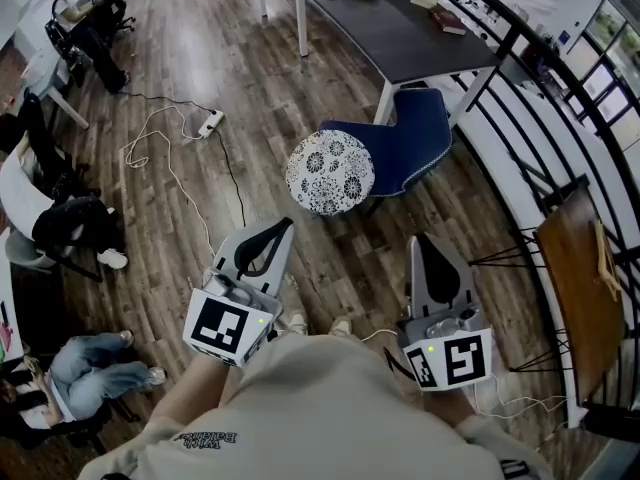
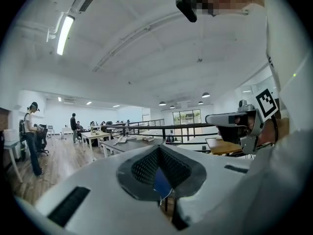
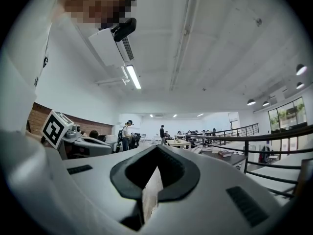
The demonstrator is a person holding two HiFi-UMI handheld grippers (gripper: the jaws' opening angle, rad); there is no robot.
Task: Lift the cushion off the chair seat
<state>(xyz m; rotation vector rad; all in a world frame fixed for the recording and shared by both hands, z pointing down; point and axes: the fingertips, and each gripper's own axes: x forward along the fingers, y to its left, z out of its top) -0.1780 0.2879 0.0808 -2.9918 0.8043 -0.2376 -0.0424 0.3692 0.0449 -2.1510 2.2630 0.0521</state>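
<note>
Left hand-held gripper (image 1: 284, 226) apart from cushion (image 1: 330, 171) ahead

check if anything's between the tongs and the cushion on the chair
Nothing visible. Only bare floor lies between the left tongs, the right tongs and the cushion on the blue chair.

The cushion (image 1: 330, 171) seemingly rests on the chair (image 1: 420, 133) before the table (image 1: 395, 33), power strip (image 1: 210, 122) leftward.
</note>
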